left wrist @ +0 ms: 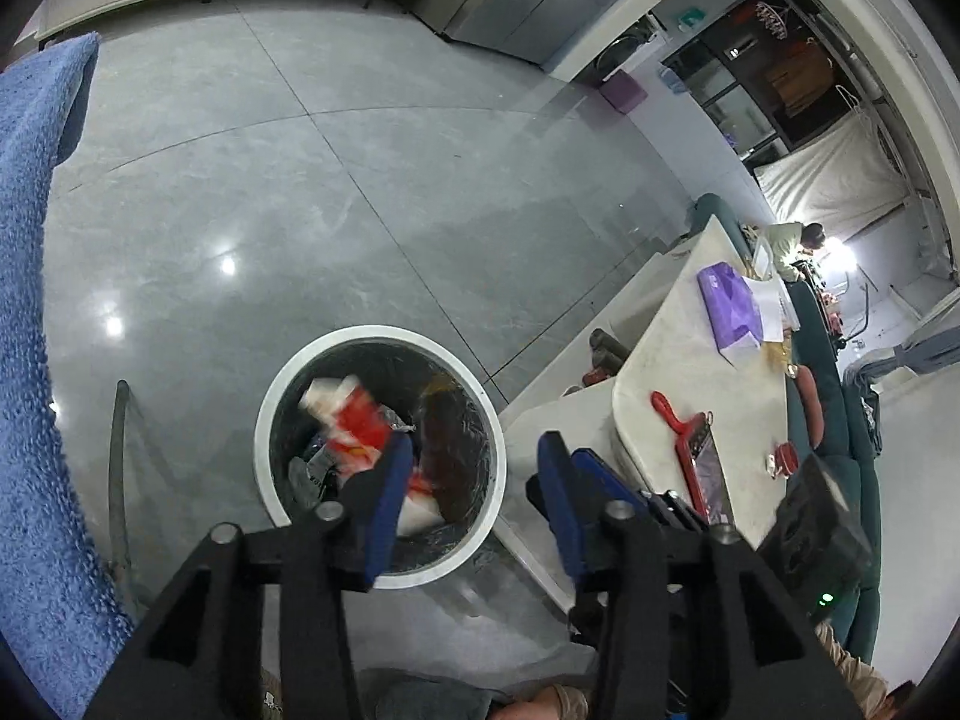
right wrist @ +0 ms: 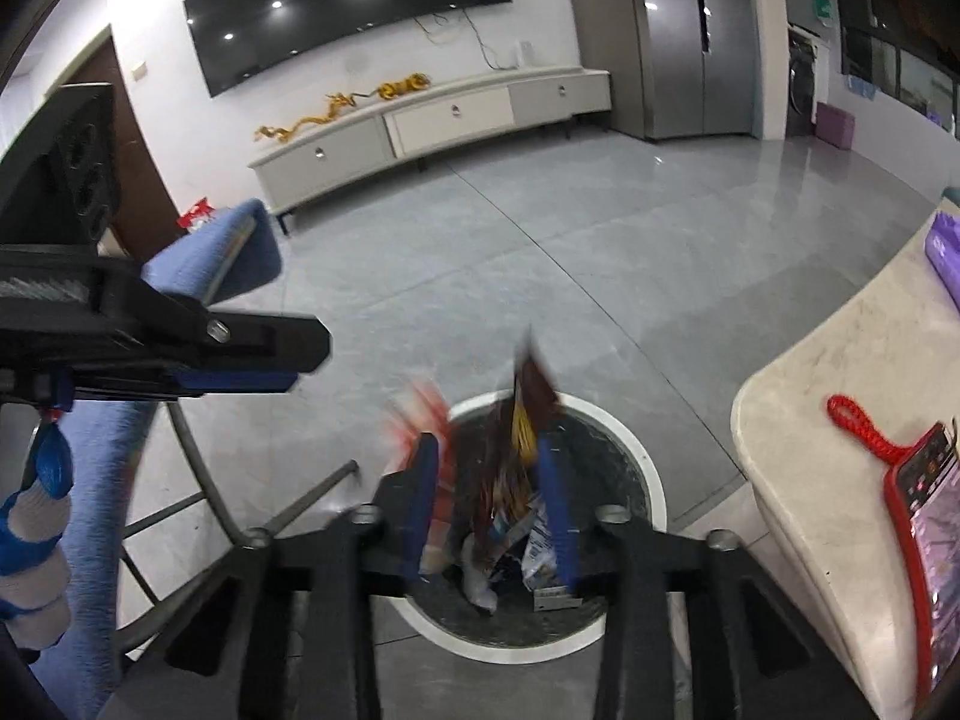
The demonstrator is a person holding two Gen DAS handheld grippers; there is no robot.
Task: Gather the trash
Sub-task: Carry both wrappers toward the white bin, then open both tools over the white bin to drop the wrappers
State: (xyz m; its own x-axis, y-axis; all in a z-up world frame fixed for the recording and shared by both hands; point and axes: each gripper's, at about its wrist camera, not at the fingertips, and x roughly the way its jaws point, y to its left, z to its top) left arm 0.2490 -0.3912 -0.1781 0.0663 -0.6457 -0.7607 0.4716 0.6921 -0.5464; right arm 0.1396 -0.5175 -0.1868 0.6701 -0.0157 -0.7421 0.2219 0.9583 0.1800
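1. The trash bin [left wrist: 264, 438], white-rimmed and lined dark, stands on the grey floor [left wrist: 300, 210] just beside the pale tabletop [left wrist: 708, 384]; both tools hang over its mouth.
2. A red-and-white wrapper [left wrist: 354, 420] is blurred over the bin's opening, apparently falling in. A dark brown wrapper [right wrist: 531, 396] with a yellow patch is blurred above the rim, between the right tool's fingers; I cannot tell whether the pads touch it.
3. The left tool [left wrist: 474, 450] stands partly open with nothing clamped.
4. The right tool [right wrist: 489, 456] is partly open too, apparently letting the brown wrapper go.
5. Crumpled packets [right wrist: 540, 546] already lie at the bottom of the bin, so I judge this drop nearly done.
6. On the tabletop remain a red-cased phone [left wrist: 705, 468] and a purple tissue pack [left wrist: 729, 303]; neither looks like trash, so little seems left there.
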